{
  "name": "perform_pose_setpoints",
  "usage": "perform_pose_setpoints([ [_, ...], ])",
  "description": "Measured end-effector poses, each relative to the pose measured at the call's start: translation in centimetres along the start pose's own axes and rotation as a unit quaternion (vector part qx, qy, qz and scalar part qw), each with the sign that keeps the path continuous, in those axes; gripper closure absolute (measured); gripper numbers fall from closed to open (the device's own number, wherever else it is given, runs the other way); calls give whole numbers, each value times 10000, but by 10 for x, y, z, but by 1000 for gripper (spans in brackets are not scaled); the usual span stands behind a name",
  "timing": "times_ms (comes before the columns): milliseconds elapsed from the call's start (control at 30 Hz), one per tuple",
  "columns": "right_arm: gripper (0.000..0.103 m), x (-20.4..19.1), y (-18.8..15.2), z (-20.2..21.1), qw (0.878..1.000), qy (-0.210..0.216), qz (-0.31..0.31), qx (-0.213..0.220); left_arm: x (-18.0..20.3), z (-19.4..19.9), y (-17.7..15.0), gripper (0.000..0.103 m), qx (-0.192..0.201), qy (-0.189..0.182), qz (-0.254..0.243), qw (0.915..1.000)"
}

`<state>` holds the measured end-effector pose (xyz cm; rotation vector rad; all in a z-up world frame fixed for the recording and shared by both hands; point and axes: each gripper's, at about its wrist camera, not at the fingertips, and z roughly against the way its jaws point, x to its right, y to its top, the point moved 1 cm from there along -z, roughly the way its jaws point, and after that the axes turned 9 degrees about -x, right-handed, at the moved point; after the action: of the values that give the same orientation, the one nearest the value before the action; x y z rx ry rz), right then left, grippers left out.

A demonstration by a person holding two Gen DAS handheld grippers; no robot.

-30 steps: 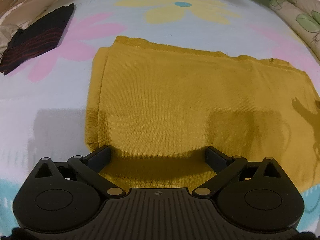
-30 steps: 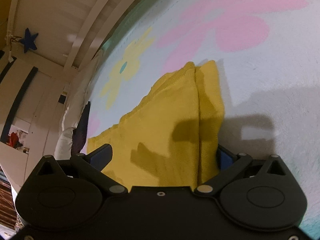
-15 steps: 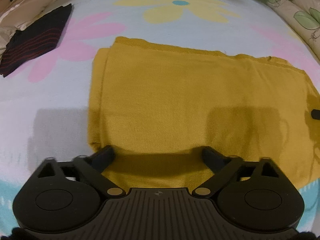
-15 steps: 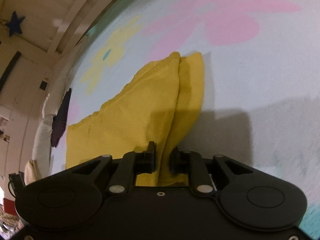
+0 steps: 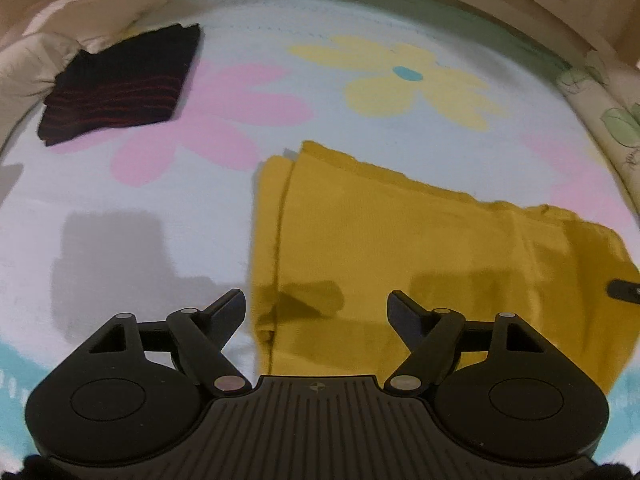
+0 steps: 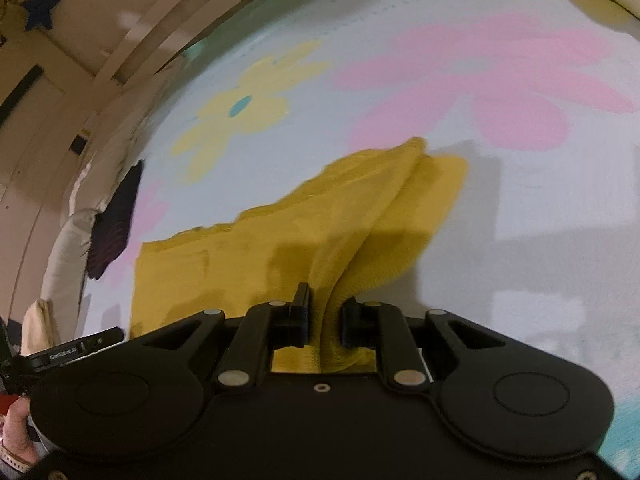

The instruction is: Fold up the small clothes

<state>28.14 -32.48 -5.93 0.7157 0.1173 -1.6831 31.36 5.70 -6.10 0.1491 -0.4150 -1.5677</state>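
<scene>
On the floral sheet (image 5: pixel 360 12), mustard knit garment (image 5: pixel 400 240) lies folded, rumpled.

Both wrist views look low across the bedspread (image 5: pixel 360 12) — sharing the yellow garment (image 5: pixel 440 248).

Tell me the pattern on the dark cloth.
Black with thin red stripes, clearest in left wrist view.

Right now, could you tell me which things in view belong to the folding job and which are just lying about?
In the job:
- yellow garment, flat on the bed
- right gripper, shut on its edge
- left gripper, open over its other end

Lying about:
- dark striped folded cloth
- flowered bedspread
- leaf-print pillow
- blue star
</scene>
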Motion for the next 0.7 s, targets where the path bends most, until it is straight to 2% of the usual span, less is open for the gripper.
perform_pose_setpoints([
  [133,79,-30,-2,-10,9997,24,233,-86,4,1,-2,26,-21,-31,-132,9999],
  [333,80,-69,-5,-31,9987,84,444,-219,3,2,-1,26,-32,-281,-153,9995],
  [700,81,-113,-10,-65,9974,402,444,-407,3,12,5,26,72,-69,-386,9992],
])
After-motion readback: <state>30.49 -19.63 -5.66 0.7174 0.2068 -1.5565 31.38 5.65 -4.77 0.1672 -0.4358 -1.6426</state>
